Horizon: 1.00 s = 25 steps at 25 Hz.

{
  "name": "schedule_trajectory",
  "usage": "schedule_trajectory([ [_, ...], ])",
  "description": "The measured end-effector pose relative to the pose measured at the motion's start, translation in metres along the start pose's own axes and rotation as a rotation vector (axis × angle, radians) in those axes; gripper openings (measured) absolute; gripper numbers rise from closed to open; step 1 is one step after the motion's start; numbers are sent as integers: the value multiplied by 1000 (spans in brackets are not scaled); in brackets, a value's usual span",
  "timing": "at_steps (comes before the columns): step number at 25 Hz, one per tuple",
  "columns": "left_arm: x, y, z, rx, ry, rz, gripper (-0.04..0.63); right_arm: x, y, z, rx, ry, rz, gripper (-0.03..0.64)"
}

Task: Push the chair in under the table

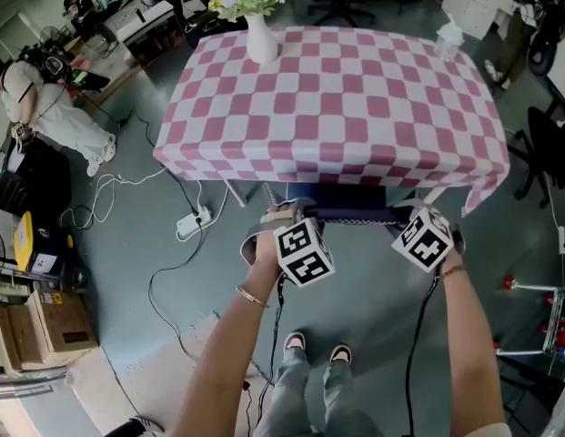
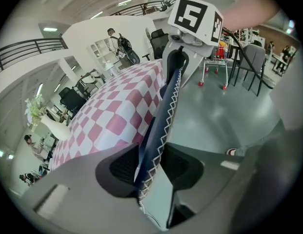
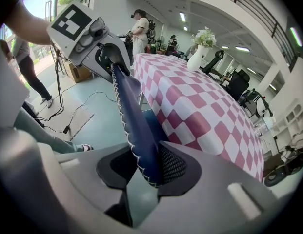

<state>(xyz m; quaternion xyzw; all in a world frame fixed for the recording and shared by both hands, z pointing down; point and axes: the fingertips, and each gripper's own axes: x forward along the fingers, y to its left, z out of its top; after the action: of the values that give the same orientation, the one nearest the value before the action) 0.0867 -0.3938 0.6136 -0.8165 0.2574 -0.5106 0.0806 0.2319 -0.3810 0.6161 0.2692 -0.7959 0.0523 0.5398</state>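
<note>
The chair's dark blue back (image 1: 353,213), edged with white stitching, stands at the near side of the table (image 1: 337,89), which carries a pink-and-white checked cloth; its seat is partly under the cloth's hem. My left gripper (image 1: 284,213) is shut on the left end of the back's top edge, my right gripper (image 1: 408,215) on the right end. In the left gripper view the back (image 2: 163,116) runs between the left gripper's (image 2: 149,167) pads up to the right gripper (image 2: 183,57). In the right gripper view the back (image 3: 129,111) fills the right gripper's (image 3: 144,167) jaws.
A white vase of flowers (image 1: 261,39) stands at the table's far left. Cables and a power strip (image 1: 193,221) lie on the floor at left, with cardboard boxes (image 1: 45,326) and a person (image 1: 45,107) beyond. A black office chair (image 1: 550,148) stands at right. My feet (image 1: 317,346) are behind the chair.
</note>
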Motion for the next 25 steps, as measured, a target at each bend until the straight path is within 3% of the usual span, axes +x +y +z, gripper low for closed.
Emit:
schedule_trajectory([
  [4, -2, 4, 2, 11, -19, 23, 130, 0, -1, 1, 1, -3, -2, 114],
  [20, -5, -5, 1, 30, -33, -29, 141, -2, 7, -3, -4, 19, -11, 118],
  [25, -11, -5, -1, -19, -73, -8, 171, -6, 8, -5, -22, 27, -45, 137],
])
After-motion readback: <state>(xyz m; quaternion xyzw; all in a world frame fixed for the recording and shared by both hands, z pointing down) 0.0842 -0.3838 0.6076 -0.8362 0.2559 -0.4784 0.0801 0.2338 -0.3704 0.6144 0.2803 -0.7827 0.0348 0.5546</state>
